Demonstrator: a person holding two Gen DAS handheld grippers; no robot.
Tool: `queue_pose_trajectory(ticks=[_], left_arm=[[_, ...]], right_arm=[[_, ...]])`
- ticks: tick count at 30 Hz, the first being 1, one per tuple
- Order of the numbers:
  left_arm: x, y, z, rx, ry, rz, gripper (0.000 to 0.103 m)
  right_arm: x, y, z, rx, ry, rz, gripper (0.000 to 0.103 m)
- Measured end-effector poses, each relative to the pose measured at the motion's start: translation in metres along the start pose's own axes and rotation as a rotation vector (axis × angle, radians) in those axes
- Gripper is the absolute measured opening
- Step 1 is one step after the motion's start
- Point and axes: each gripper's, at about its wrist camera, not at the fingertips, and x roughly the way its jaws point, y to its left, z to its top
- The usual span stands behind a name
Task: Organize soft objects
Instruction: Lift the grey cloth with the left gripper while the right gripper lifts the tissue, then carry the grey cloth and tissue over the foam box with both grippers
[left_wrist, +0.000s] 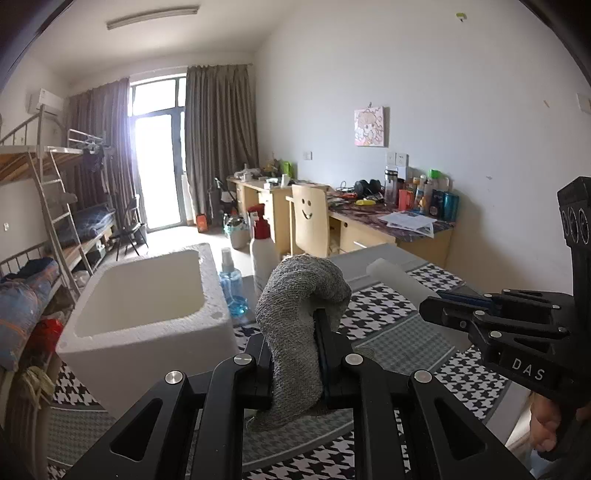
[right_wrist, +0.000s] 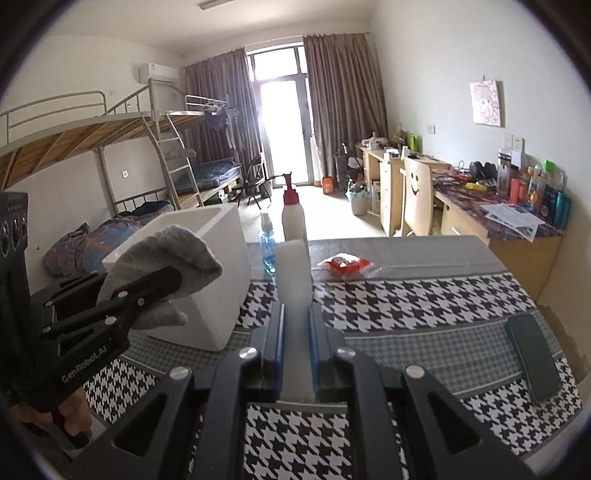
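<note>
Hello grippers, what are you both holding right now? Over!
Left gripper shut on grey sock, lifted beside the foam box. Right gripper shut on white foam block. Spray bottles stand just behind the box.

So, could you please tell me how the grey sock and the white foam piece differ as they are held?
The grey sock, in the left gripper, is knitted and limp, flopping over the fingers. The white foam piece, in the right gripper, is smooth and stands out straight between the fingers. Both are pinched and lifted off the houndstooth cloth.
</note>
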Motion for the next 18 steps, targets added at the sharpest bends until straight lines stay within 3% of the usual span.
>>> queue_pose_trajectory(ticks=[18], left_arm=[[-0.001, 0.026, 0.025, -0.036, -0.055, 0.067, 0.017]], right_arm=[[0.017, 0.023, 0.031, -0.039, -0.027, 0.058, 0.015]])
